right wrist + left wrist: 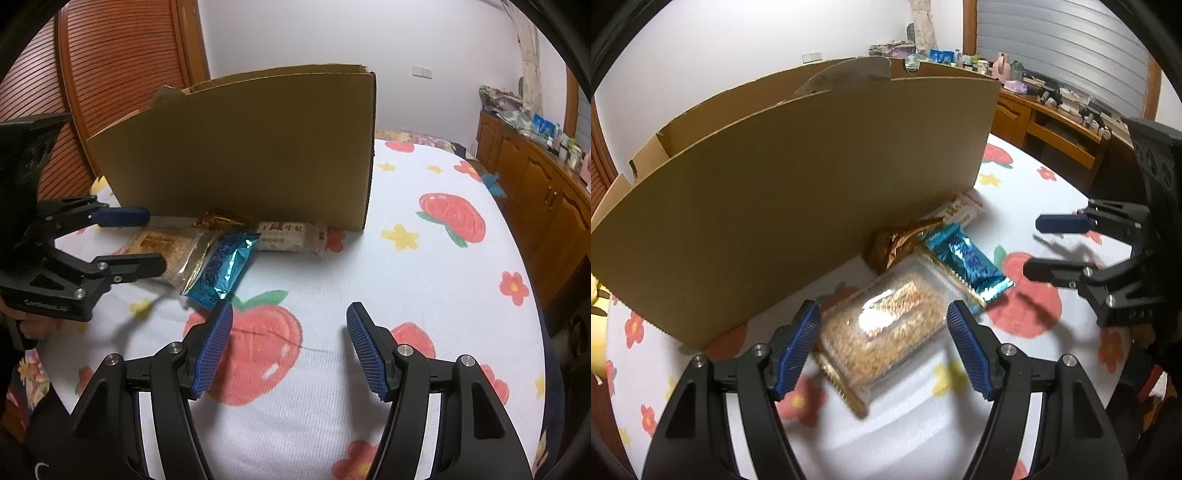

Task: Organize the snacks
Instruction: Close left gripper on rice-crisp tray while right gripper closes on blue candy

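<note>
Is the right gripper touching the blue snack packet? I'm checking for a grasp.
Apart: the right wrist view shows the open right gripper short of the blue snack packet.

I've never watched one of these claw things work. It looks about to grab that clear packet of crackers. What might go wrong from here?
1. The clear cracker packet lies partly over the blue foil snack and touches the gold wrapper, so lifting it may drag those along.
2. The left gripper is open around a glossy, crinkly packet; its pads could slip or crush the crackers.
3. The cardboard box stands close beside the pile, so its tall wall could get bumped.
</note>
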Demonstrator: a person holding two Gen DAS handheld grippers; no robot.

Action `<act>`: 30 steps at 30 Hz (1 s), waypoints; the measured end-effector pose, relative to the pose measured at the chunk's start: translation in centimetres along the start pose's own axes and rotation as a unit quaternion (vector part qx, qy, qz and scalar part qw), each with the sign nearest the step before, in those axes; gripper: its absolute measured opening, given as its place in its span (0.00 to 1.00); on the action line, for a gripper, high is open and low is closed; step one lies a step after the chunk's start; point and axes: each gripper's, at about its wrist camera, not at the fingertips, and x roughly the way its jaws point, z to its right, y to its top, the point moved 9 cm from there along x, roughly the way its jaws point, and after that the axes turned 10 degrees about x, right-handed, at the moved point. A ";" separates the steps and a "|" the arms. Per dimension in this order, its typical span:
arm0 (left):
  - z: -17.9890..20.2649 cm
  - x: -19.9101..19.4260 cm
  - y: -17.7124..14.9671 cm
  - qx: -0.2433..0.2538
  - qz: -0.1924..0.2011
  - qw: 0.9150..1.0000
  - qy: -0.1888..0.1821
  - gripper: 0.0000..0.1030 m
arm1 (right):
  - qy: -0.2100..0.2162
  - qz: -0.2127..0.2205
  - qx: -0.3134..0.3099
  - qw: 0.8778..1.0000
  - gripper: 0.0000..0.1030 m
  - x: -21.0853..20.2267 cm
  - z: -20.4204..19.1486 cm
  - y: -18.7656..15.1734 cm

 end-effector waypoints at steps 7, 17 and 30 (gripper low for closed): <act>-0.1 0.4 -1.3 0.026 -0.020 0.999 0.021 0.72 | -0.001 0.000 0.003 1.000 0.64 0.0 0.3 -0.1; -0.2 1.1 0.7 0.028 -0.015 0.999 0.011 0.72 | 0.000 0.001 0.002 1.000 0.64 -0.1 0.0 -0.2; 1.1 3.2 2.0 0.042 -0.020 0.999 -0.015 0.72 | 0.007 0.000 0.002 1.000 0.64 -0.2 0.0 -0.5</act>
